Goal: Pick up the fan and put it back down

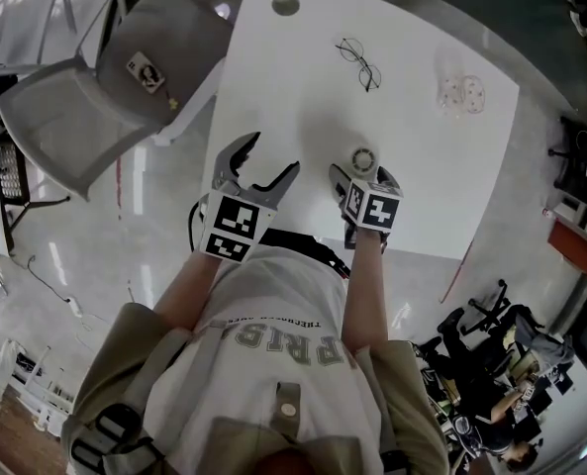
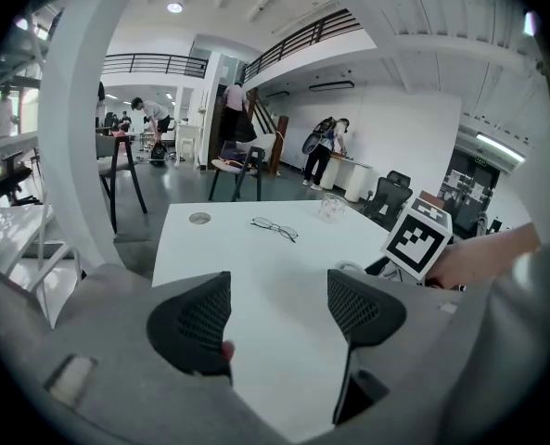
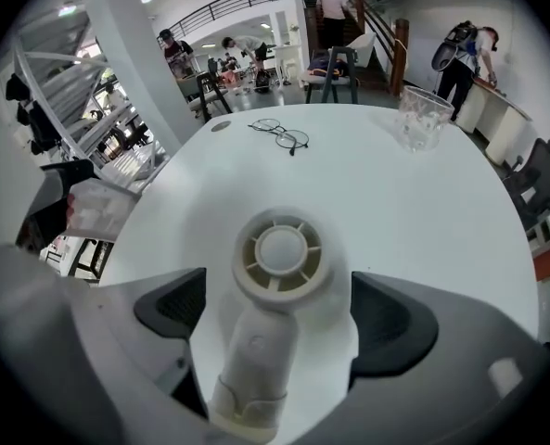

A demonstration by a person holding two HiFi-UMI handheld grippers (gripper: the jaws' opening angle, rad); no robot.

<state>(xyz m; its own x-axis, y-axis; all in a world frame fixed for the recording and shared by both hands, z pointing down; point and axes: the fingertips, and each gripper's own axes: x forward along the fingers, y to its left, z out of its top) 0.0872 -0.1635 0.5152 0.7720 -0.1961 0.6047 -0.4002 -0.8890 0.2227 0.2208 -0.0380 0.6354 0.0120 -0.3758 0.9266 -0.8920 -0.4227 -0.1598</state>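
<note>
A small white hand-held fan (image 1: 361, 158) lies on the white table (image 1: 273, 77) near its front edge. In the right gripper view its round grille (image 3: 279, 253) faces up and its handle runs back toward the camera. My right gripper (image 1: 362, 178) hangs steeply over it, open wide, with one jaw on each side of the handle and a gap on both sides (image 3: 279, 315). My left gripper (image 1: 271, 156) is to the left of the fan, open, with only bare table between its pads (image 2: 279, 309).
A pair of glasses (image 1: 358, 62) lies farther back on the table and a clear plastic cup (image 1: 461, 94) stands at the back right. A round cable hole (image 1: 285, 5) is at the far end. A grey chair (image 1: 105, 87) stands left of the table.
</note>
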